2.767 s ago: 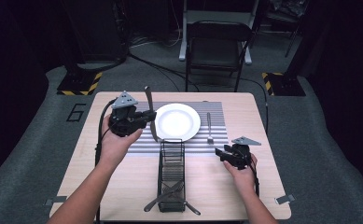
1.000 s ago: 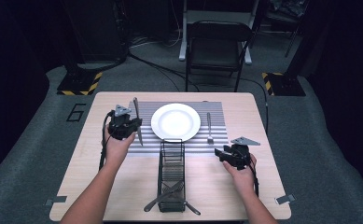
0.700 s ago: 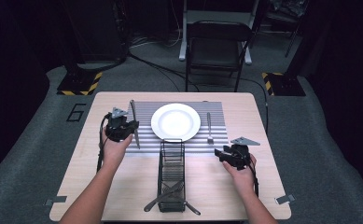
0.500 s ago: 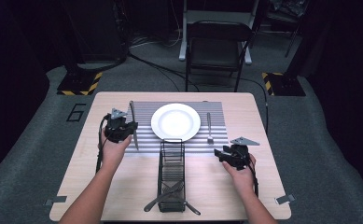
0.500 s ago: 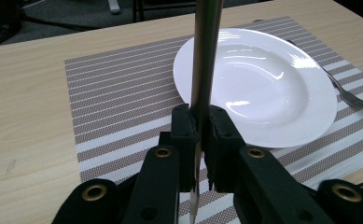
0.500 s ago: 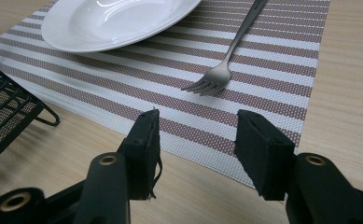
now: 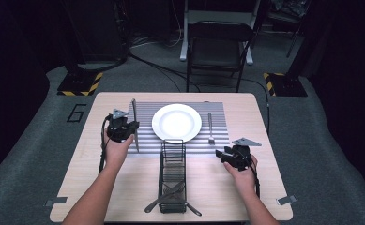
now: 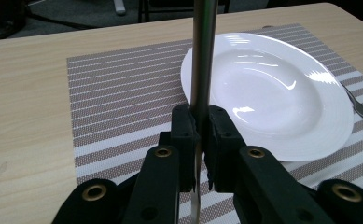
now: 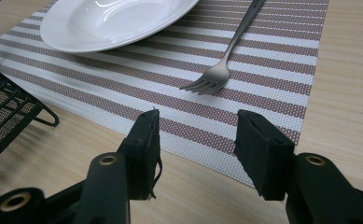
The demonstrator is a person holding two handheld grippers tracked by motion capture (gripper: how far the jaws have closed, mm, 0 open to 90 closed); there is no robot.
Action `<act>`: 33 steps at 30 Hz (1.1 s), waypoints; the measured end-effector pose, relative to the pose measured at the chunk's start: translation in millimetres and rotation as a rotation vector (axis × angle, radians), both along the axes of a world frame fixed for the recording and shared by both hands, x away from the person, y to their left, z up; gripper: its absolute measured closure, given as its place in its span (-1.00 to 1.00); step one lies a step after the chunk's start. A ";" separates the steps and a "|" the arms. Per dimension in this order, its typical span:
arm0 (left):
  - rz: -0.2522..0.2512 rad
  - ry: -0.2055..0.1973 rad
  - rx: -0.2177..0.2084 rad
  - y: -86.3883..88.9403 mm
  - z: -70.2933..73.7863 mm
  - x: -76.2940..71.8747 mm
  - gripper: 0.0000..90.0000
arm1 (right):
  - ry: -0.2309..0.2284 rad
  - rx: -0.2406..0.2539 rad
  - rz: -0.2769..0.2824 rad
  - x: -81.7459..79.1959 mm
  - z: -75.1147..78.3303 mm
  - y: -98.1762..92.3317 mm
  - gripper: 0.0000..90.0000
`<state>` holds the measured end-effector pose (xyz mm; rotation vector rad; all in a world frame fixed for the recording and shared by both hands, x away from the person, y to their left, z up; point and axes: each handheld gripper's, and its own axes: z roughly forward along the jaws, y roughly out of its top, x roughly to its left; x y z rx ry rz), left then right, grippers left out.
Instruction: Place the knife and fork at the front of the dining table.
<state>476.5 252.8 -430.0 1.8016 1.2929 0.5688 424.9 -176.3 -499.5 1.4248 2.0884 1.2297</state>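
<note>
My left gripper [image 7: 123, 127] [image 8: 200, 140] is shut on a steel knife [image 7: 134, 123] [image 8: 203, 56] over the left edge of the striped placemat [image 7: 145, 110]. In the left gripper view the knife's handle rises past the top and its thin blade points down between the jaws. The white plate [image 7: 176, 122] [image 8: 272, 93] lies just right of it on the mat. A fork [image 7: 209, 126] [image 9: 226, 60] lies right of the plate. My right gripper [image 7: 228, 157] [image 9: 195, 140] stands open and holds nothing, low over the bare wood near the mat's front right corner.
A black wire caddy [image 7: 172, 173] [image 9: 2, 107] stands at the front middle of the table [image 7: 264, 187] with a few utensils at its near end. A dark folding chair [image 7: 215, 51] stands beyond the far edge.
My left gripper has carried the knife down and leftward, from beside the plate to the placemat's left edge. The right gripper has stayed where it was, still open.
</note>
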 end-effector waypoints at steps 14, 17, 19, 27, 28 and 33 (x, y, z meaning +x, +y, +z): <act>0.048 -0.030 -0.016 -4.8 -11.8 12.2 0.83 | 0.001 0.002 -0.005 0.3 -0.2 -1.4 0.10; 0.056 -0.029 -0.023 -4.3 -16.9 19.6 0.83 | 0.002 0.004 -0.007 0.8 -0.6 -2.4 0.10; 0.066 -0.016 -0.033 -4.9 -19.4 24.3 0.83 | 0.006 0.005 -0.010 1.3 -0.9 -3.1 0.10; 0.131 -0.026 -0.039 -5.3 -27.7 36.7 0.84 | 0.014 0.021 -0.012 2.8 -2.4 -6.2 0.10; 0.135 -0.026 -0.040 -5.1 -28.6 37.7 0.84 | 0.014 0.020 -0.010 3.0 -2.6 -6.0 0.10; 0.187 0.008 -0.070 -4.7 -35.0 44.4 0.84 | 0.005 0.023 -0.007 2.7 -1.9 -5.1 0.10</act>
